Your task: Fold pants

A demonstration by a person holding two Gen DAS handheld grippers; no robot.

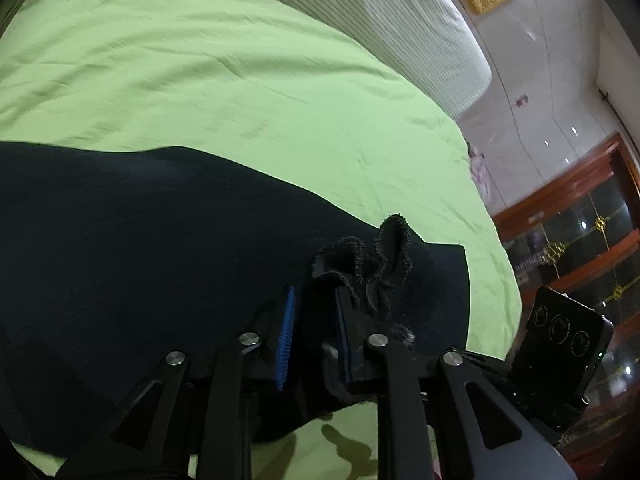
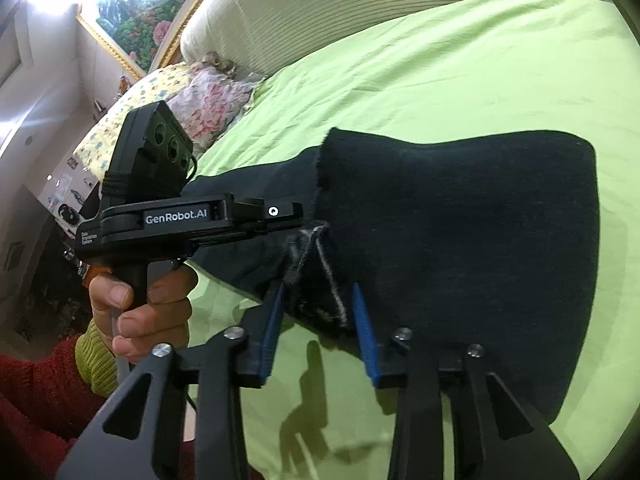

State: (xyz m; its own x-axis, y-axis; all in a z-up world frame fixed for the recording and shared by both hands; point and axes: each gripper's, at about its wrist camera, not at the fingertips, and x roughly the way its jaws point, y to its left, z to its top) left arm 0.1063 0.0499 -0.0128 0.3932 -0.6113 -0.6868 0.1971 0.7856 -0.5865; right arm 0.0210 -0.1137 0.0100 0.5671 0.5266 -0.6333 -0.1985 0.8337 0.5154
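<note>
Your black pants (image 2: 460, 240) lie folded on the green bedsheet (image 2: 460, 60), both grippers at one frayed edge.

Your right gripper (image 2: 320, 320) has its blue pads a modest way apart, with a frayed corner of the pants between them; the pads don't look pressed on it. Your left gripper (image 1: 316, 332) stands narrower, with a bunched, frayed hem (image 1: 384, 264) standing up between its pads, and you can't tell whether they pinch it. Your left hand (image 2: 140, 308) grips its handle. Beyond the sheet are a ribbed headboard (image 2: 320, 8), a floral pillow (image 2: 208, 100) and a gold-framed painting (image 2: 132, 4).
</note>
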